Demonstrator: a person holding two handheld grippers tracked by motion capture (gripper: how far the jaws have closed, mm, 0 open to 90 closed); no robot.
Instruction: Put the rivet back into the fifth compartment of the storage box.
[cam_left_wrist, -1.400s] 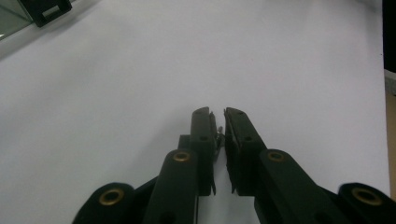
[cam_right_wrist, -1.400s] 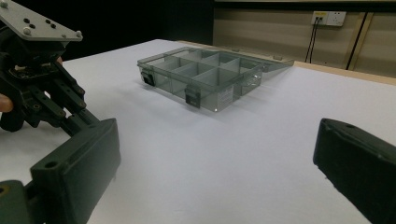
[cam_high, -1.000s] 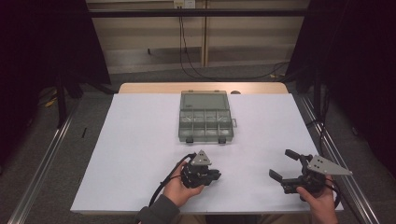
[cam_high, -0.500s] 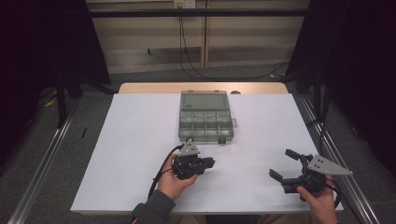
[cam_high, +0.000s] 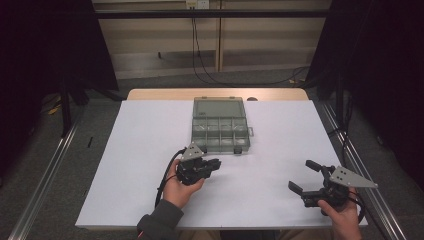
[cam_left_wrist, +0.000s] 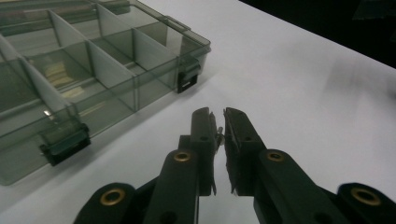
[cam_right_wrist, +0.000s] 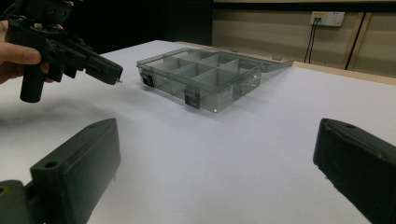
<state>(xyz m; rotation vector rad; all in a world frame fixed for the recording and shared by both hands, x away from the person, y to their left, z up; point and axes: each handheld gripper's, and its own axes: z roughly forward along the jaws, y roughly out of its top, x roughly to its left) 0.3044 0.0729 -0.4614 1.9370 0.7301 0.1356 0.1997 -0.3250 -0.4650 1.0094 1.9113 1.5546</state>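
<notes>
Two grippers are held over the white table (cam_high: 140, 150). The left gripper (cam_high: 214, 163), at lower centre of the high view, is pinched on a small metal pin (cam_left_wrist: 219, 133), which is seen between its nearly closed jaws in the left gripper view. The clear box (cam_high: 220, 125), with its lid open, is set at centre frame, just above that gripper. The right gripper (cam_high: 302, 176) is held at lower right, well apart from the box, its jaws spread wide.
</notes>
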